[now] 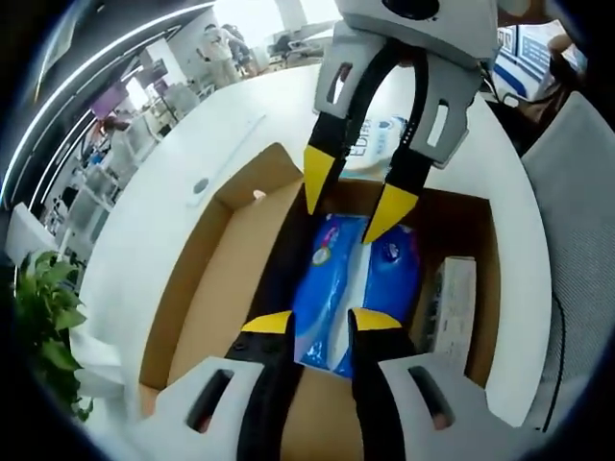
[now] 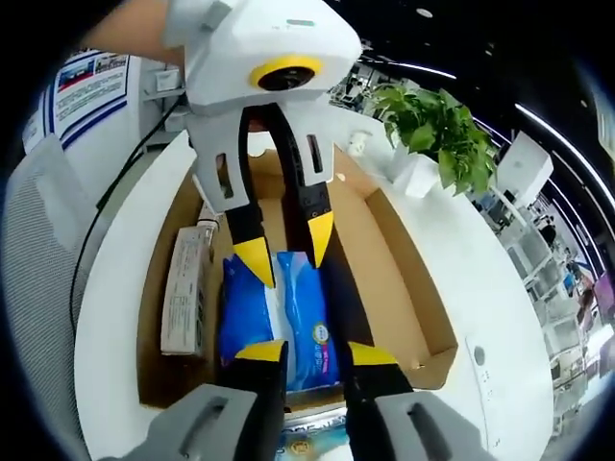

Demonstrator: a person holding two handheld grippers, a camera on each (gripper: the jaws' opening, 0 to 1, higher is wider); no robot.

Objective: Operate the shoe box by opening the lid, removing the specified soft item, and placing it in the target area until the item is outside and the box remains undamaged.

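An open cardboard shoe box (image 1: 188,288) (image 2: 408,264) lies on a white table. On its floor is a soft blue plastic pack (image 1: 336,279) (image 2: 274,317). My left gripper (image 1: 322,322) (image 2: 288,248) is open, its yellow tips low over one end of the pack. Facing it, my right gripper (image 1: 354,195) (image 2: 315,352) is open over the other end. I cannot tell whether any tip touches the pack.
A flat pale carton (image 1: 456,300) (image 2: 183,288) lies in the box beside the pack. A white printed packet (image 1: 380,144) (image 2: 309,447) sits on the table (image 1: 154,206) (image 2: 480,298) outside the box. A potted plant (image 1: 43,322) (image 2: 437,125) and a grey chair (image 1: 577,240) (image 2: 38,250) stand nearby.
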